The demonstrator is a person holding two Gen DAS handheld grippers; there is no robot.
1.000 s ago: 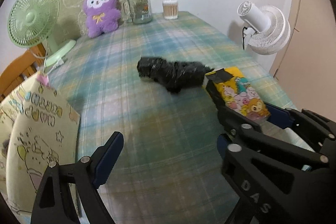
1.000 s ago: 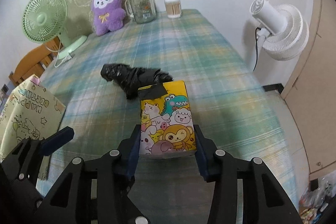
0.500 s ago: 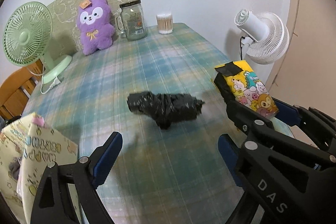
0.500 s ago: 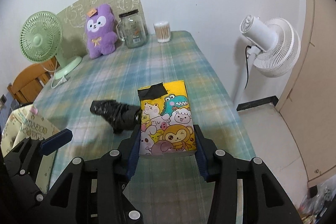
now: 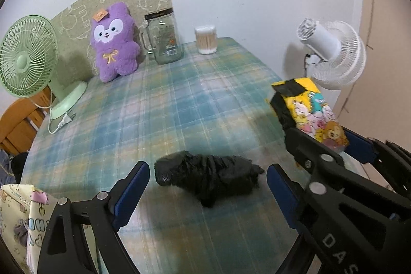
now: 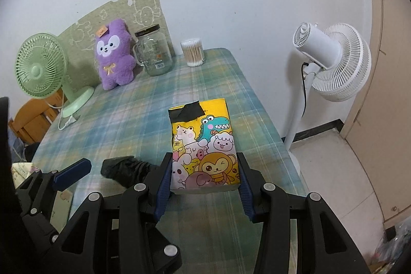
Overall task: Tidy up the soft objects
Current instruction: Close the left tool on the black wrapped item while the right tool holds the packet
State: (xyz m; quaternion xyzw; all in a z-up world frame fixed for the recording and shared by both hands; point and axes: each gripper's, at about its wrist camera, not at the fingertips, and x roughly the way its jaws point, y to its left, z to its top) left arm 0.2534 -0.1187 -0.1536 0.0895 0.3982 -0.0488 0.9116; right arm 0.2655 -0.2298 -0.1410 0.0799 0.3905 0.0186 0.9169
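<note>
Yellow pack (image 6: pixel 204 145): clamped between right gripper (image 6: pixel 204 179) fingers, now lifted clear of the surface (image 5: pixel 167 107) and drawn back from the far end. Black bundle (image 5: pixel 208 177): resting on the surface, now framed between the wide, empty left gripper (image 5: pixel 205 184) fingers; judged next for pickup.

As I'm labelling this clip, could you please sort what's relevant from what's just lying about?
In play:
- yellow cartoon-print soft pack, clamped in right gripper
- crumpled black plastic bag
- open left gripper

Lying about:
- purple plush bear
- glass jar
- green desk fan
- white fan
</note>
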